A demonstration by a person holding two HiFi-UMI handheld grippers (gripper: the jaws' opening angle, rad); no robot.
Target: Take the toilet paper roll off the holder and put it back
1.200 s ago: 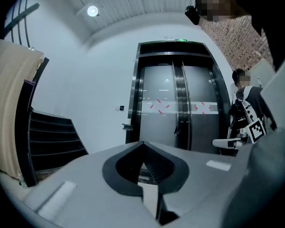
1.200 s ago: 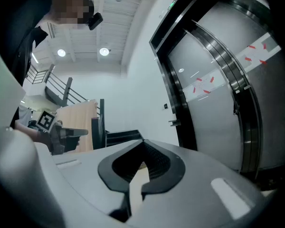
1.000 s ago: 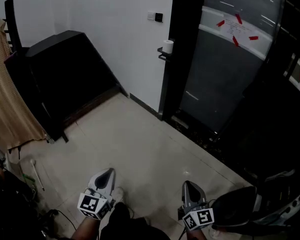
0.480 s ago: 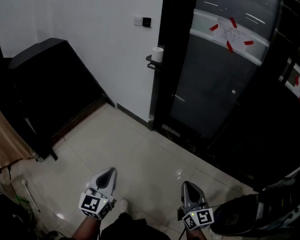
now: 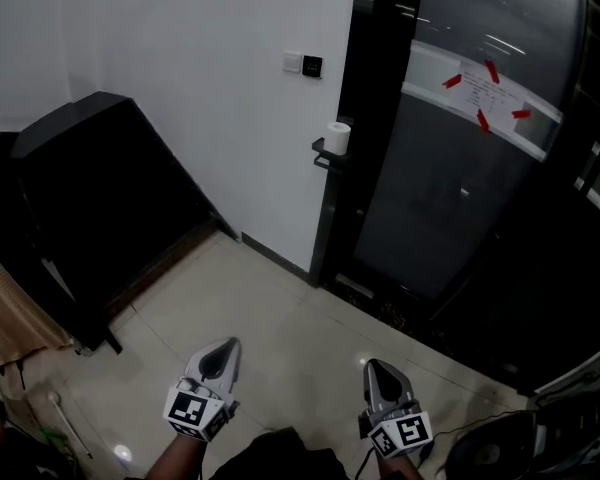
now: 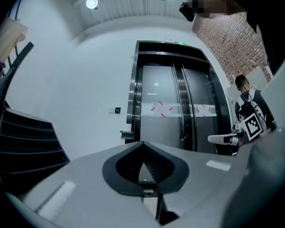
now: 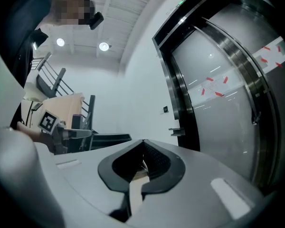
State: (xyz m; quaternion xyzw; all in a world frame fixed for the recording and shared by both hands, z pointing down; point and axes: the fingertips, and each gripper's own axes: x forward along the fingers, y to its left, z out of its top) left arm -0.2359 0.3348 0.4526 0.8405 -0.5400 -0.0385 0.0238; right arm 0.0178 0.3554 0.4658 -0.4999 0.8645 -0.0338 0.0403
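The white toilet paper roll (image 5: 338, 138) stands upright on a small black holder (image 5: 324, 154), which is fixed to the dark door frame beside the white wall. Both grippers are low over the tiled floor, far from the roll. My left gripper (image 5: 227, 347) is shut with nothing in it, and my right gripper (image 5: 373, 367) is also shut and empty. The holder (image 6: 127, 134) shows small and distant beyond the closed jaws in the left gripper view. In the right gripper view the holder (image 7: 176, 130) shows the same way.
Lift doors (image 5: 460, 178) with red tape marks fill the right. A wall switch (image 5: 304, 64) is above the holder. A black slanted machine (image 5: 100, 188) stands at the left wall, with beige cloth (image 5: 5, 318) beside it. A dark object (image 5: 500, 455) lies at the lower right.
The head view has swung and moved nearer, so the holder and roll now sit lower in the frame. Both grippers stay low and shut.
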